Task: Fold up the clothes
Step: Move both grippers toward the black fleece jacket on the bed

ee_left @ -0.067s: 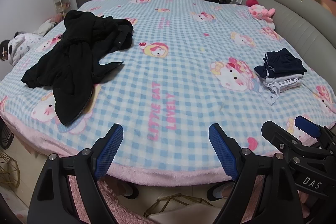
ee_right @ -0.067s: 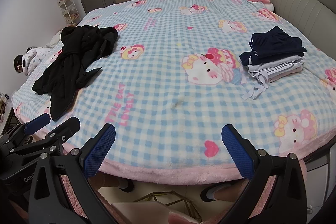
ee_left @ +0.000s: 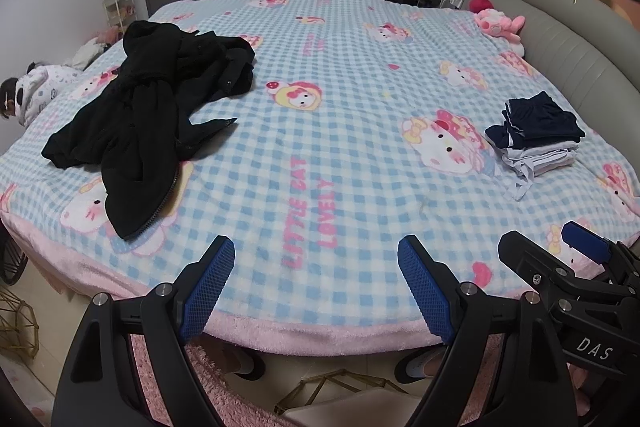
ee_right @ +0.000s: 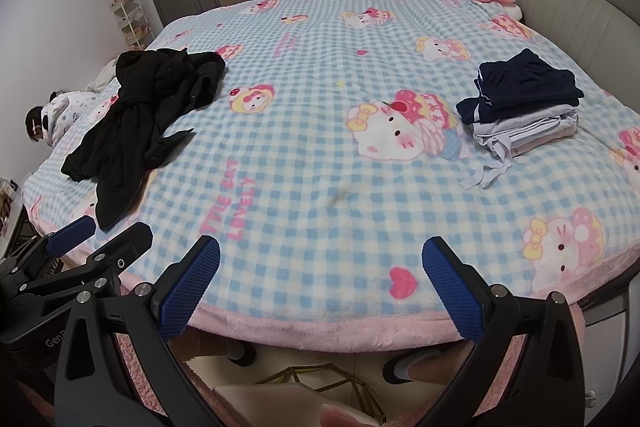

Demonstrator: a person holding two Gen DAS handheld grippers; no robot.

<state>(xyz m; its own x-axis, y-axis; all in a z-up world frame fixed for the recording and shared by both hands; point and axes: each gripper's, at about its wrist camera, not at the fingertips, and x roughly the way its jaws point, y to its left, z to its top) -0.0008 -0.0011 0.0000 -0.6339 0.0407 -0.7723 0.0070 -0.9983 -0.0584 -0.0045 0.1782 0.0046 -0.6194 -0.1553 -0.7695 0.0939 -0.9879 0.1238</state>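
Checked bedspread, black jacket far left of spread jaws

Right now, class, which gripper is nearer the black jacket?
Left. The left gripper sits just right of the black jacket hem; the right gripper hangs farther right, beyond it.

Black garment, unfolded & crumpled, lies ahead-left of grippers on bed, zipper edge nearest. Folded stack ahead-right: navy pieces atop pale grey ones, drawstring trailing toward grippers.
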